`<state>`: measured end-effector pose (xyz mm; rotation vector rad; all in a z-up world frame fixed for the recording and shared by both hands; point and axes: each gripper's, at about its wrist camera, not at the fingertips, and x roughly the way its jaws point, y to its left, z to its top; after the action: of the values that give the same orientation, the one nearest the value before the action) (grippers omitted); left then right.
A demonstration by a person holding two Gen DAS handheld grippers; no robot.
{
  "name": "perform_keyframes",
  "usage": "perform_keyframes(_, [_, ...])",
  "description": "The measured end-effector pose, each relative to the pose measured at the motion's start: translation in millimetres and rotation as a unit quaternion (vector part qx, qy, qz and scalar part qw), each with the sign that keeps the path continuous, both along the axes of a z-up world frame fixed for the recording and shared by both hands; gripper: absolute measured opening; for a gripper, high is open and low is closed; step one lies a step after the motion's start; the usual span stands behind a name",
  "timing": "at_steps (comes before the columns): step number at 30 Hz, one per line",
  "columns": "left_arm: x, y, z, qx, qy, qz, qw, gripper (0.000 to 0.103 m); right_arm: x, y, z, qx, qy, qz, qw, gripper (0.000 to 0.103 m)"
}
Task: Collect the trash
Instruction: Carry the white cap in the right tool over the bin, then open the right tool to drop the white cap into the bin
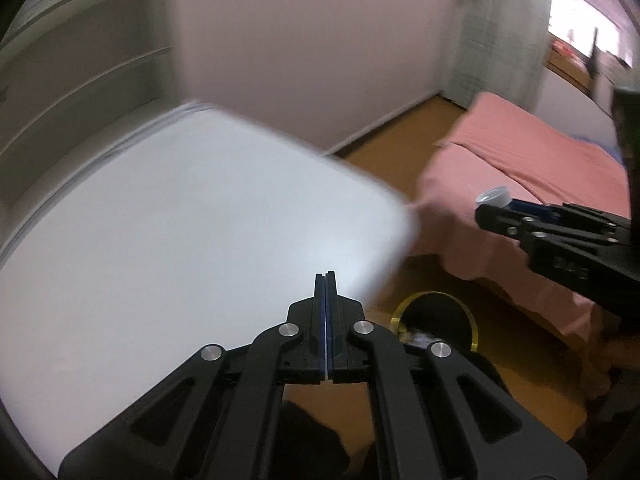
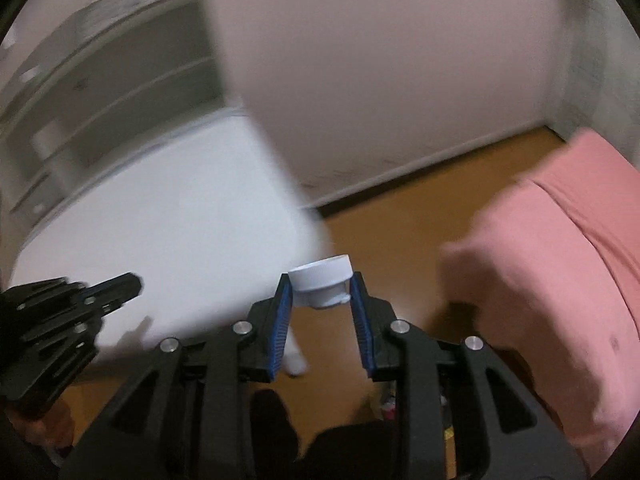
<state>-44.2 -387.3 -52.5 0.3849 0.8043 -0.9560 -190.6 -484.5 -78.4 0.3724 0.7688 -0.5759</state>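
White plastic bottle cap [image 2: 321, 276]: clamped between right gripper [image 2: 322, 292] pads, carried off the white table [image 1: 160, 208], presumably bound for the gold-rimmed bin [image 1: 434, 320] on the floor. Left gripper [image 1: 325, 280]: fingers together, apparently empty.

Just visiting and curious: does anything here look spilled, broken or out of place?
Nothing looks spilled or broken. The right gripper is clamped on a small white ribbed plastic cap; the left gripper is shut and empty. Motion blur hides finer detail.
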Motion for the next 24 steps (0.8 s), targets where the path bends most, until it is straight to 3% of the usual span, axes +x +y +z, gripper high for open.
perform_keyframes(6, [-56.0, -82.0, -27.8, 0.01, 0.019, -0.082, 0.9964, 0.0, -76.9, -54.7, -51.6, 0.049, 0.026, -0.09, 0.994, 0.03])
perform_keyframes(12, [-87.6, -125.2, -55.3, 0.028, 0.022, -0.123, 0.9918, 0.0, -128.3, -77.8, -90.6, 0.094, 0.034, -0.122, 0.988, 0.03])
perform_keyframes(15, [-100.6, -131.5, -64.1, 0.035, 0.025, -0.13, 0.9906, 0.0, -149.1, -83.8, -108.3, 0.106, 0.038, -0.128, 0.985, 0.03])
perform_keyframes(24, [-111.5, -138.3, -71.1, 0.047, 0.032, -0.134, 0.9893, 0.0, -154.7, -95.9, -123.4, 0.119, 0.039, -0.125, 0.984, 0.03])
